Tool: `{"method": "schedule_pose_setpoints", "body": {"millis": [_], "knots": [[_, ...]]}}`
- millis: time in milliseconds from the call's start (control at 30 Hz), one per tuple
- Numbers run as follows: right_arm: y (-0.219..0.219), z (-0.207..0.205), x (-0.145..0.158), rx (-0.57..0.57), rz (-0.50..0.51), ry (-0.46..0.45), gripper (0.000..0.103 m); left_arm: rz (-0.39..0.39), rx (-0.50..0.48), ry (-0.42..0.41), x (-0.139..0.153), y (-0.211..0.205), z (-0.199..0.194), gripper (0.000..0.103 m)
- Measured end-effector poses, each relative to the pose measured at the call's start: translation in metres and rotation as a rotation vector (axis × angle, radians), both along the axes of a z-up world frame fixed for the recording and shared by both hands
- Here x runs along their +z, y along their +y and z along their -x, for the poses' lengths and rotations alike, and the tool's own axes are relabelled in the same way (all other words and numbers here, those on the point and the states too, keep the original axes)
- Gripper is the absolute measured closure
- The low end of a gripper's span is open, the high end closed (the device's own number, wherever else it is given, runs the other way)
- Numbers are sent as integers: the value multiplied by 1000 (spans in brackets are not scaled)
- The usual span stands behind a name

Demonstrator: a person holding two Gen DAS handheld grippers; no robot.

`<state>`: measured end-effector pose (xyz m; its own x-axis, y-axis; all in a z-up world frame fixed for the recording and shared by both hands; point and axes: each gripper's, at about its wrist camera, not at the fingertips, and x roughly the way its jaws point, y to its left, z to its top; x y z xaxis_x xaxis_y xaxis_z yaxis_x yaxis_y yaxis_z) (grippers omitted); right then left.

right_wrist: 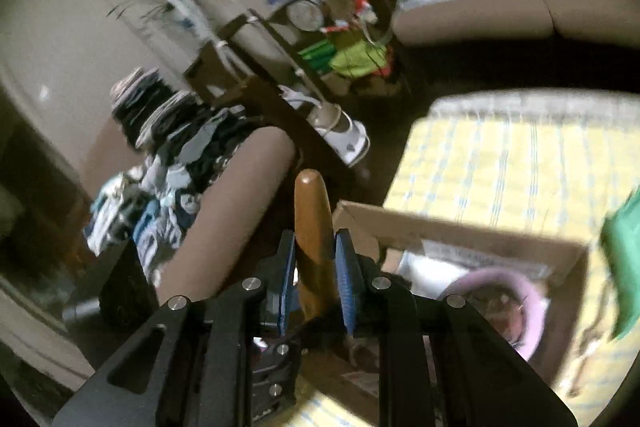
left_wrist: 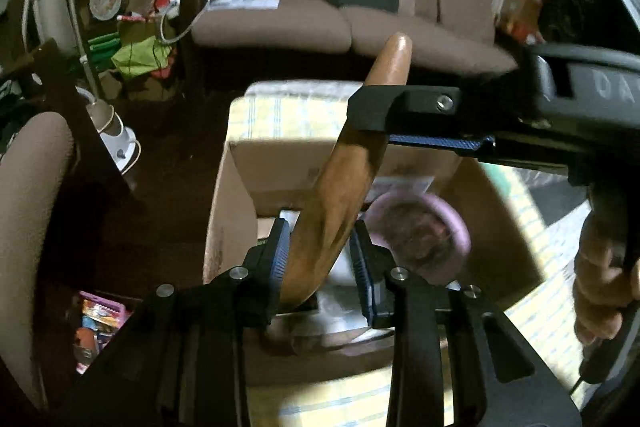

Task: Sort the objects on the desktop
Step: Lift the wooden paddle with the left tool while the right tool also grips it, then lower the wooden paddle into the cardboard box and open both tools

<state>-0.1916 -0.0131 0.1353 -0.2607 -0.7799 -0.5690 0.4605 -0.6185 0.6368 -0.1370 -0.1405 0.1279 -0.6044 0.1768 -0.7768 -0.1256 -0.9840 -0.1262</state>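
Over a table spread with a yellow checked cloth (right_wrist: pixel 500 167), an open cardboard box (left_wrist: pixel 276 163) sits at the centre of the left wrist view and at 4 o'clock in the right wrist view, already partly filled. A pink round object (left_wrist: pixel 424 231), possibly a roll or small bowl, lies inside it toward 3 o'clock of the left gripper's fingers, with pale paper or plastic items beneath; their exact nature is too blurred to tell.

Both tools carry one long wooden piece (left_wrist: pixel 344 179), curved and tapering to a rounded tip at 12 o'clock. The left gripper (left_wrist: pixel 320 263) has its blue pads closed narrowly on the thick lower end. The right gripper (left_wrist: pixel 404 111), entering from 3 o'clock with a hand (left_wrist: pixel 604 291) on its grip, clamps the same piece nearer the tip. From the right wrist camera, the right gripper (right_wrist: pixel 314 279) shows the brown shaft pinched between its pads, the tip rising toward 12 o'clock beyond the box's near edge.

By these frames, the sorting appears well under way: some items are boxed, and the wooden piece hangs above the box, not yet set down. A green object (right_wrist: pixel 624 259) at 3 o'clock on the cloth may remain to be sorted.
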Motion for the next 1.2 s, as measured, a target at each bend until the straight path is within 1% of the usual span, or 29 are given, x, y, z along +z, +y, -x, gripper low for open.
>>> {"method": "schedule_pose_setpoints", "body": {"millis": [33,100,200,300,333,367,400,433,467,500,533,567,600,633,667,700,733,767,800,867,900,967,1067,1200], "knots": [[4,6,-9,-14,7,-30,84,1,-4,-9,-6,2,2,76],[4,16,-25,-38,8,-84,84,1,-6,-22,-13,2,5,76],[-3,22,-46,-26,-28,-153,84,-5,-4,-41,-21,-1,4,76],[-11,27,-62,-16,-74,-204,84,-18,0,-69,-26,-7,0,76],[-13,29,-66,-10,-93,-225,84,-14,14,-65,-26,-10,-2,76],[-16,32,-71,0,-119,-250,83,-16,24,-61,-24,-16,-1,76],[-20,34,-76,7,-178,-282,82,-21,38,-54,-23,-21,-2,76],[-19,34,-75,-1,-215,-283,80,-29,45,-46,-21,-23,-3,77],[-17,35,-72,-17,-277,-263,79,-39,50,-39,-18,-26,-6,77],[-13,35,-68,-30,-303,-246,79,-43,54,-34,-17,-27,-7,77],[-8,35,-64,-38,-309,-241,75,-48,55,-29,-15,-28,-8,76],[-3,35,-61,-43,-308,-243,68,-51,57,-24,-14,-28,-9,73],[4,35,-56,-44,-303,-246,66,-53,61,-20,-13,-28,-10,71],[10,34,-50,-48,-300,-237,66,-56,63,-19,-12,-28,-10,66],[18,31,-42,-51,-298,-215,65,-59,66,-14,-11,-26,-12,61],[23,27,-34,-47,-298,-191,63,-61,68,-12,-10,-24,-14,58],[27,24,-29,-39,-294,-172,56,-65,71,-10,-9,-20,-17,51],[31,19,-24,-28,-295,-149,48,-68,75,-8,-7,-16,-20,41],[35,12,-17,-19,-304,-121,44,-67,78,-4,-6,-13,-22,36],[41,0,-7,-5,-333,-66,36,-67,92,0,-3,-6,-28,16],[47,-9,-1,8,-358,-26,34,-70,93,3,-1,-2,-31,12],[56,-21,5,22,-393,25,23,-69,88,16,4,9,-40,1],[81,-35,9,34,-425,60,10,-63,68,43,12,30,-54,0],[128,-50,6,9,-445,65,9,-70,38,61,18,72,-73,0]]}}
